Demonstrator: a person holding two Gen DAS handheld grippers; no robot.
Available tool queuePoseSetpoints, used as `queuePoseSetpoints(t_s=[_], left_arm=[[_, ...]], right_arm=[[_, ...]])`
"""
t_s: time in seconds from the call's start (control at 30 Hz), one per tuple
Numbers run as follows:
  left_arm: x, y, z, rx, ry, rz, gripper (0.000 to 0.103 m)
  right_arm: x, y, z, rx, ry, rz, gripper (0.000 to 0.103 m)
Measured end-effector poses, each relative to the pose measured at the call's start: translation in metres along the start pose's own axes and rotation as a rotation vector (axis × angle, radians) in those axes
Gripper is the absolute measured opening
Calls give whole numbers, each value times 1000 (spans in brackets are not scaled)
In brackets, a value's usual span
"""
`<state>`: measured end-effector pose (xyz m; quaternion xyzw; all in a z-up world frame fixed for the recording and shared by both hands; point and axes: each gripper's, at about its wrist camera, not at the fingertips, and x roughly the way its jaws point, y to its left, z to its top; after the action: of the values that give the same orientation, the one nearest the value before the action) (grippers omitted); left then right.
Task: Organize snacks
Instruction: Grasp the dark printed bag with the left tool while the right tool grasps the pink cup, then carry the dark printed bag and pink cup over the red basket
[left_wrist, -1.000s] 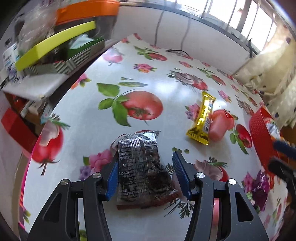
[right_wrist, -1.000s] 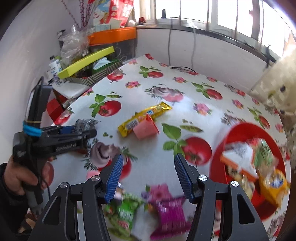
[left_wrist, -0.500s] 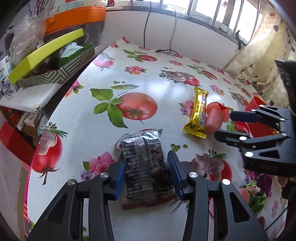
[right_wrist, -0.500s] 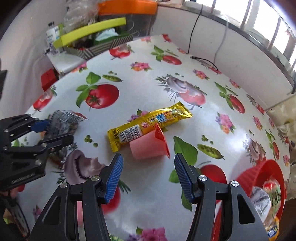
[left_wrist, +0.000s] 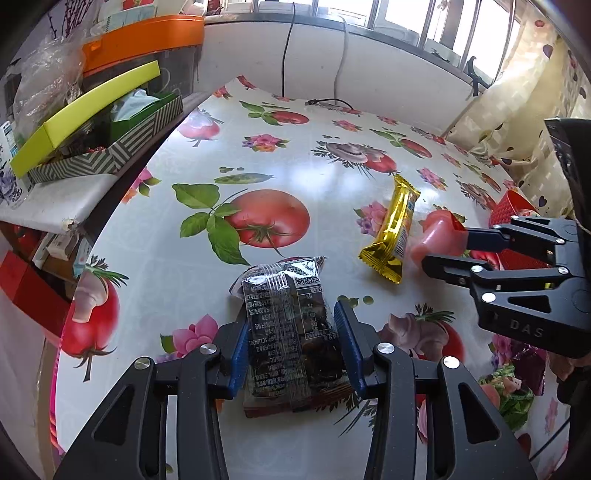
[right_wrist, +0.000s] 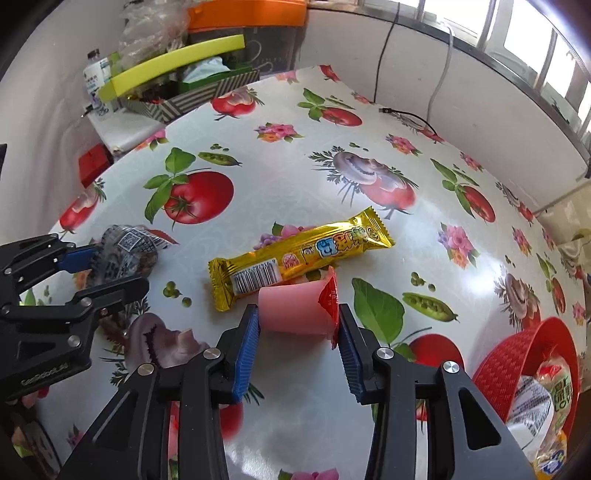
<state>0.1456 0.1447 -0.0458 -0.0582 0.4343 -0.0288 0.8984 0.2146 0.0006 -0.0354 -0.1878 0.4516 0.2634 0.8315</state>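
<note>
The pink jelly cup is lying on its side on the desk, long axis running across between the right gripper pads, which are closing onto it. The yellow bar is touching it on the far side. Left of these, the left gripper is clasping the dark packet. The red basket is waiting near right.

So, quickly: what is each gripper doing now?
Left gripper: shut on the dark snack packet.
Right gripper: closing around the pink cup.
</note>
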Motion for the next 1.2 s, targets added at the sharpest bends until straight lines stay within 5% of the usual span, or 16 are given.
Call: queuePoseSetpoints(t_s=[1.2], left_arm=[[-96,-56,-13,55,-129,-102,40]], right_arm=[[-134,3,-74,171,-222,27,38]])
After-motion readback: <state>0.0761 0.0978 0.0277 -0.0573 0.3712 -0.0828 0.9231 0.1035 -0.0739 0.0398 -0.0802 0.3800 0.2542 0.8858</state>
